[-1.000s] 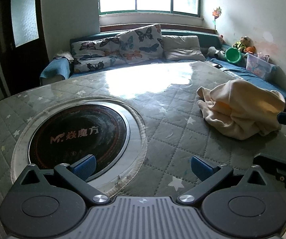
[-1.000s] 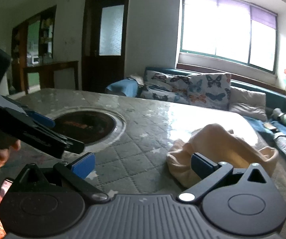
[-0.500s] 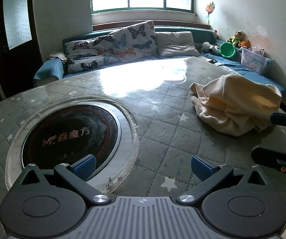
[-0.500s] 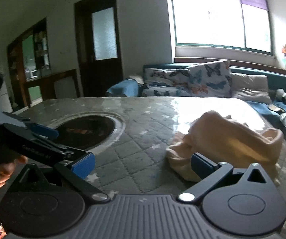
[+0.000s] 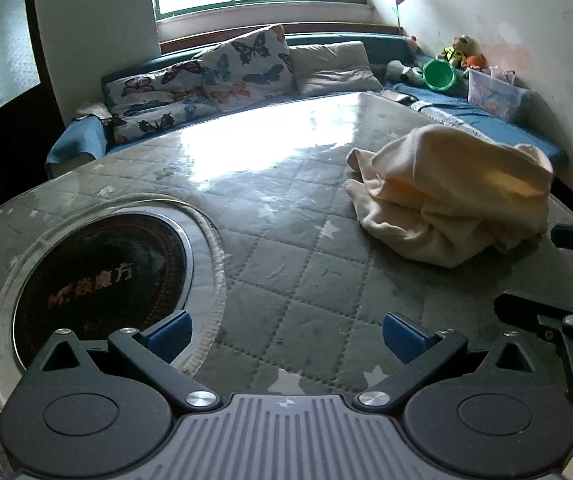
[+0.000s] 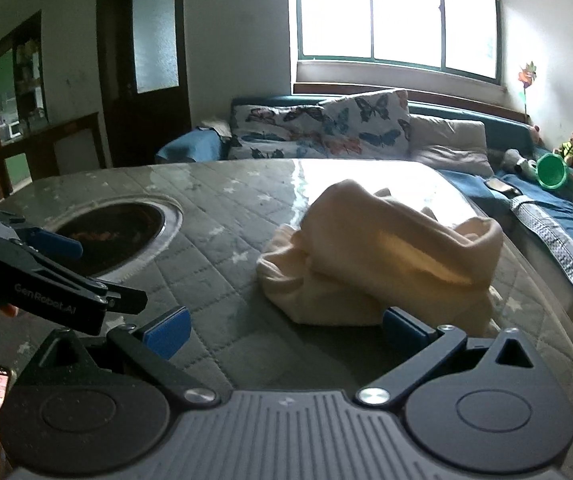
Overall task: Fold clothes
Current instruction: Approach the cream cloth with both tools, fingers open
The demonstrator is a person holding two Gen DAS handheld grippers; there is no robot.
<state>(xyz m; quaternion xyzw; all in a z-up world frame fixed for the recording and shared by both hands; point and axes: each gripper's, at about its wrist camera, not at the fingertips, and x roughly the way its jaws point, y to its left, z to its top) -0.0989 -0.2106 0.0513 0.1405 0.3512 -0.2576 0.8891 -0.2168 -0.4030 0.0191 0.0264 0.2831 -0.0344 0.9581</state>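
Crumpled cream garment — long axis left–right

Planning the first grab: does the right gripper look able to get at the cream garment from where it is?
Probably yes. The right gripper is open and empty, the crumpled cream garment lies just ahead on the table, and nothing sits between them.

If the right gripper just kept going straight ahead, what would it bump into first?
Most likely the crumpled cream garment, lying just beyond the open right gripper on the quilted table; exact depth is unclear.
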